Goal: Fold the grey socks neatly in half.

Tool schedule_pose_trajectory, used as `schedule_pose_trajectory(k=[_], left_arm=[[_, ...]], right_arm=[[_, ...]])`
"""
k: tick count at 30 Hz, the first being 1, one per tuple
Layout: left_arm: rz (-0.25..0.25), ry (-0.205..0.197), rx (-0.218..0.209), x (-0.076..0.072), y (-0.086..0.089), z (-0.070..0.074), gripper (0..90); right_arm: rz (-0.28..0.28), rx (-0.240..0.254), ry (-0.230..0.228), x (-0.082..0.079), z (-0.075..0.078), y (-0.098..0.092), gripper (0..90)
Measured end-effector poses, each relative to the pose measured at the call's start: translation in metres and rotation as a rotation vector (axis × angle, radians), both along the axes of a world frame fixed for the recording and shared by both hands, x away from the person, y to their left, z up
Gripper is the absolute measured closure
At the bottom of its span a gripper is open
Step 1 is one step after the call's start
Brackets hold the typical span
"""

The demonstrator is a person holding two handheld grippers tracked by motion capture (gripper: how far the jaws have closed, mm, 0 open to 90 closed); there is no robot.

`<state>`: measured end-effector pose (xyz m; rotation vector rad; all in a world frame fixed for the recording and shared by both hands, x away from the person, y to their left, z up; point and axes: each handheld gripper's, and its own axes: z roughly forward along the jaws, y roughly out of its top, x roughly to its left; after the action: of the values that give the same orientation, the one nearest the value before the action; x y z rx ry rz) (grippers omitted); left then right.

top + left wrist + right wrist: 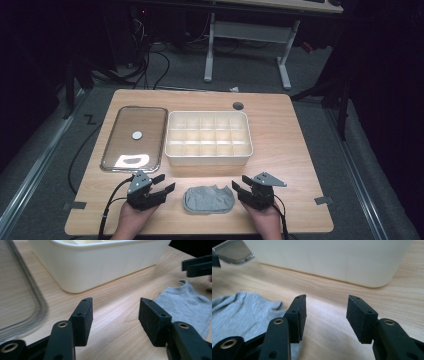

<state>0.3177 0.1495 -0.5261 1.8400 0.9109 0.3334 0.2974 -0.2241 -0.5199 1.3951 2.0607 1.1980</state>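
Grey sock [209, 199] lying flat and slightly crumpled near the front edge of the counter [295, 150], between the left claw [161, 189] and the right claw [239, 186] and touched by neither. Both claws stand spread with nothing between their pads [83, 320]. The sock is judged light, soft and limp — it will sag and fold wherever it is not supported, and is neither fragile nor slippery against the rough pads. The likeliest hold is a pinch on an outer edge from each side: the cuff end, raised a little toward the right claw, offers a lip to bite, while the flat middle would make the pads scrape the wood. The counter is pale wood grain, smooth and level, so the cloth may slide under a sideways push. Behind the sock stands a white divided bin [209, 159]; to its left lies a clear lid [134, 139]. The room beyond is dark — a grey floor, cables and another table's white legs.
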Motion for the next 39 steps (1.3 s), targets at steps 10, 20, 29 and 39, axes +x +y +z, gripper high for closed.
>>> schedule_pose_trajectory(k=[10, 20, 29, 39], left_arm=[[-0.003, -0.05, 0.092, -0.001, -0.008, 0.003, 45.0], [-0.042, -0.057, 0.134, -0.005, -0.014, 0.003, 43.3], [-0.044, -0.049, 0.136, -0.004, -0.015, 0.003, 41.1], [-0.037, -0.053, 0.148, -0.005, -0.017, 0.004, 43.3]], right_arm=[[-0.013, -0.05, -0.021, -0.013, -0.001, -0.007, 51.7], [-0.063, -0.059, -0.036, -0.014, 0.0, -0.014, 59.3], [-0.072, -0.062, -0.024, -0.014, -0.001, -0.011, 60.2], [-0.055, -0.045, -0.026, -0.018, 0.003, -0.007, 52.4]])
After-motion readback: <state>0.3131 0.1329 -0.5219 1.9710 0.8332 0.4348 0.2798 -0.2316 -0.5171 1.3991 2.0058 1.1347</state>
